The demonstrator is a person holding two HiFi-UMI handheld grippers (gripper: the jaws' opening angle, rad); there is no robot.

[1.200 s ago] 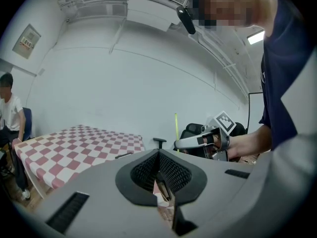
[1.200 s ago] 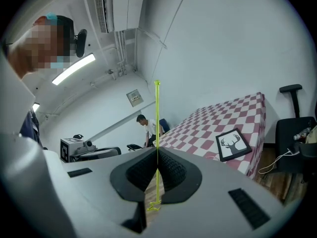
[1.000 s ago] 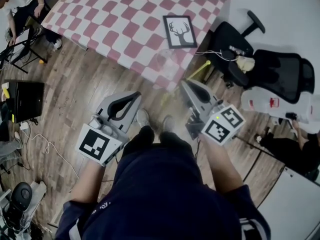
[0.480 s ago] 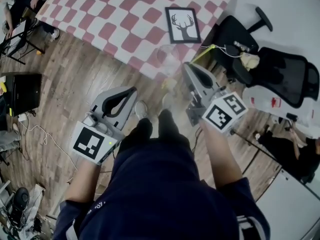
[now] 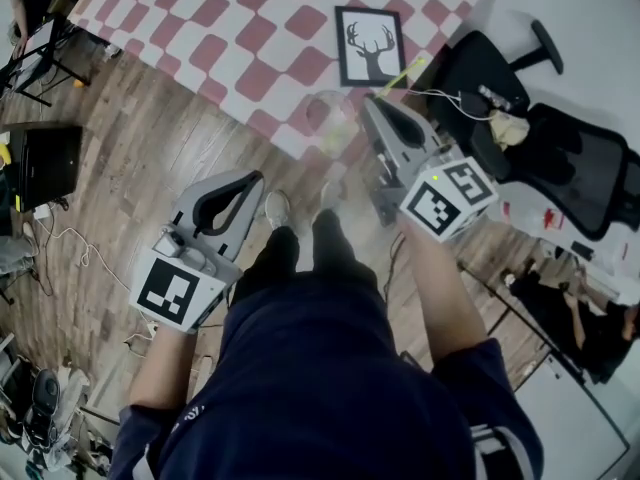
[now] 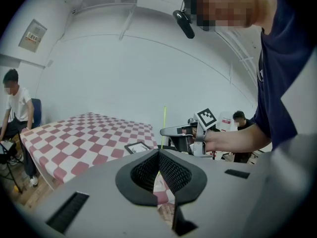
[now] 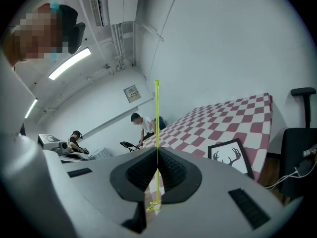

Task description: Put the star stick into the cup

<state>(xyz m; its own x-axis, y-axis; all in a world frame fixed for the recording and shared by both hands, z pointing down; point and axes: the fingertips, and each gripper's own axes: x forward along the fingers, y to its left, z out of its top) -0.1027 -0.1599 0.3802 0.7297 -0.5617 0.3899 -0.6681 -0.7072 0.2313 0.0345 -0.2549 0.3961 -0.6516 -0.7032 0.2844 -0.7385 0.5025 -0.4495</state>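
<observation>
Counts are running like this, left to right in the head view: one left hand-held gripper [image 5: 257,176], one clear cup [image 5: 333,120], one framed deer picture [image 5: 370,46], one right hand-held gripper [image 5: 368,103] and one star stick [image 5: 405,73], all on or near one checked worktop [image 5: 250,28]. That is making two hand-held grippers in all.

The left hand-held gripper [image 6: 158,151] is hanging over the wooden floor [image 5: 130,168], short of the worktop's edge. Its jaws are clenching tip to tip on nothing. The cup is standing at the worktop's near edge, just left of the right hand-held gripper's tip. The right hand-held gripper [image 7: 157,150] is reaching over that edge and grasping the star stick.

The star stick [image 7: 157,118] is showing as a very thin yellow-green rod. In the right gripper view it is running upright through the closed pads, rising well above them and ending below in a small knot of the same colour. In the left gripper view the star stick [image 6: 165,120] is standing as a fine vertical line over the right hand-held gripper [image 6: 168,131].

The cup is giving only a faint outline, so its rim and base are blurring together. The stick's lower end is sitting partly behind the jaws, and no star shape is reading clearly. Black office chairs [image 5: 570,163] are overlapping at the right, leaving their number uncertain.
</observation>
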